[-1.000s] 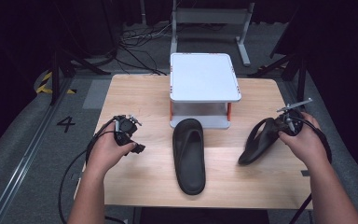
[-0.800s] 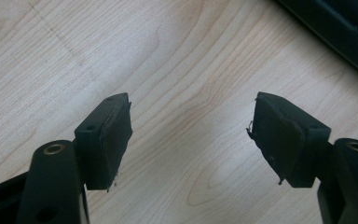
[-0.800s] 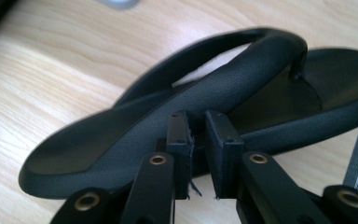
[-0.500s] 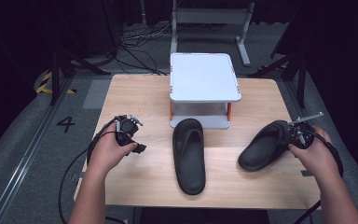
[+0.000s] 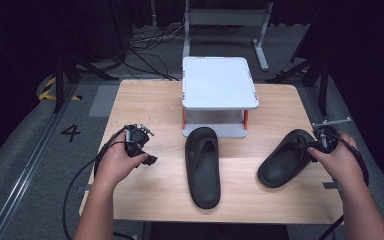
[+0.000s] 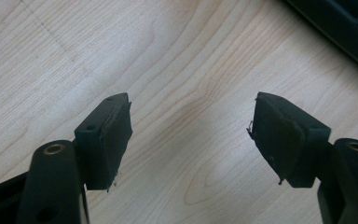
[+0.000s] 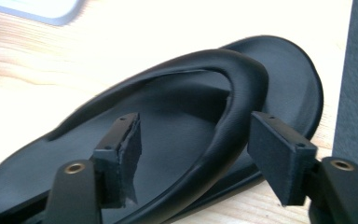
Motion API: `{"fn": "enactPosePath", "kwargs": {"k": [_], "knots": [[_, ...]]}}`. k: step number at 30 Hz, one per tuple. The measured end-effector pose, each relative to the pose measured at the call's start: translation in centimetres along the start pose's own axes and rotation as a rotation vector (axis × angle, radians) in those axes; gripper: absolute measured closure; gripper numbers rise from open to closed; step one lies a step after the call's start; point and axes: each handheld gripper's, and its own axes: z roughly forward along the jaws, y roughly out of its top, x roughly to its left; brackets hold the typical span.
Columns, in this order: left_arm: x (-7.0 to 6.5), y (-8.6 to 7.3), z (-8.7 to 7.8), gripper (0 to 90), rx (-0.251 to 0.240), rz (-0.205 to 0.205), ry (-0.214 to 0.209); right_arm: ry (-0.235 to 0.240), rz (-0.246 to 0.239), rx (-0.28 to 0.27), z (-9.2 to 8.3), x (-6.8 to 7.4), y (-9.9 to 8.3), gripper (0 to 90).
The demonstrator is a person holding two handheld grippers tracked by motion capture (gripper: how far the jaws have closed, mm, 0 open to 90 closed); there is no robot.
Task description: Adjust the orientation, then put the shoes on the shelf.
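**Two sandals, one rack: right sandal at release**

Right tool [image 7: 193,154]: jaws wide, straddling the strap of the right sandal [image 5: 286,158], which lies flat on the counter [image 5: 145,100] near its right edge. Left tool [image 6: 191,140]: wide, empty, over bare wood. Middle sandal [image 5: 203,166]: just before the white rack [image 5: 219,82]. Step, as judged: placing or releasing. Next: lift the tool clear of the strap.

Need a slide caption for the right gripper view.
Open right hand-held gripper straddling the strap of a black rubber flip-flop on the light wooden table.
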Motion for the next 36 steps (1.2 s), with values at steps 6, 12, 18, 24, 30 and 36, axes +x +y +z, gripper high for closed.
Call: {"fn": "enactPosePath", "kwargs": {"k": [6,12,18,24,30,36], "knots": [[0.2,-0.2,0.1,29.4,0.006,-0.007,0.001,-0.015,0.087,0.087,2.2,-1.1,-0.2,41.3],[0.3,-0.4,0.2,29.5,0.005,-0.012,-0.004,0.021,0.168,0.141,2.7,-1.6,-0.5,53.9],[0.5,-0.5,0.1,29.5,0.002,-0.011,-0.003,0.005,0.203,0.125,2.4,-1.2,0.0,61.2],[0.3,-0.1,0.4,29.7,0.007,-0.004,-0.003,0.053,0.189,0.053,0.9,0.3,0.9,67.6],[0.2,-0.3,0.2,29.7,0.005,-0.005,0.002,0.080,0.119,0.016,-0.7,2.6,1.7,68.0],[0.2,-0.7,0.2,29.7,0.004,-0.011,0.006,0.155,0.070,-0.012,-1.4,5.3,2.5,68.0]]}}
